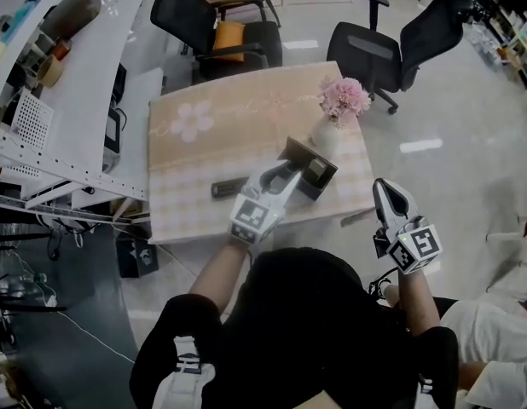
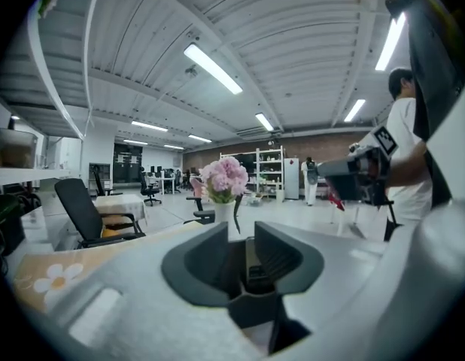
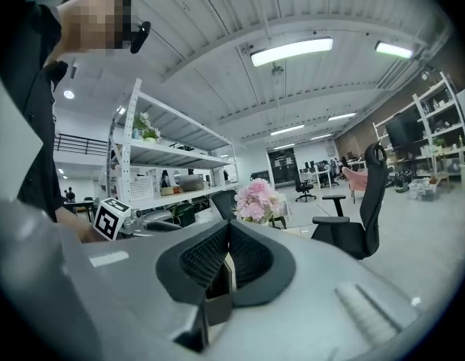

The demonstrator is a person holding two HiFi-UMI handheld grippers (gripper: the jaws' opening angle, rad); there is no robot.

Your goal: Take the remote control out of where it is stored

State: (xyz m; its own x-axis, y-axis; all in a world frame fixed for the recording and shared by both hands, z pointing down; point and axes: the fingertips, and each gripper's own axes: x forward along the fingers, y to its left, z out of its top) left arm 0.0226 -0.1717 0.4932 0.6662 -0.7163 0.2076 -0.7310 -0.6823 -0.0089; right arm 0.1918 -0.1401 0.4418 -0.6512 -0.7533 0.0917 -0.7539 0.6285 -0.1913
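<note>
- We saw the remote control (image 1: 229,187) as a slim, dark, oblong bar lying flat on the pink checked tablecloth (image 1: 187,203). It was near the table's front edge; its buttons were too small to make out.
- It lay just to the left of the left gripper (image 1: 293,174) and apart from its jaws.
- We found the left gripper's jaws apart and gripping nothing, with their tips close to a dark open-topped box (image 1: 311,170). In the left gripper view something dark showed in the gap beyond them, and we could not tell what it was.
- The box stood just beside a white vase (image 1: 325,135) of pink flowers (image 1: 344,97).
- We found the right gripper (image 1: 385,187) off the table's right edge, jaws together and empty.
</note>
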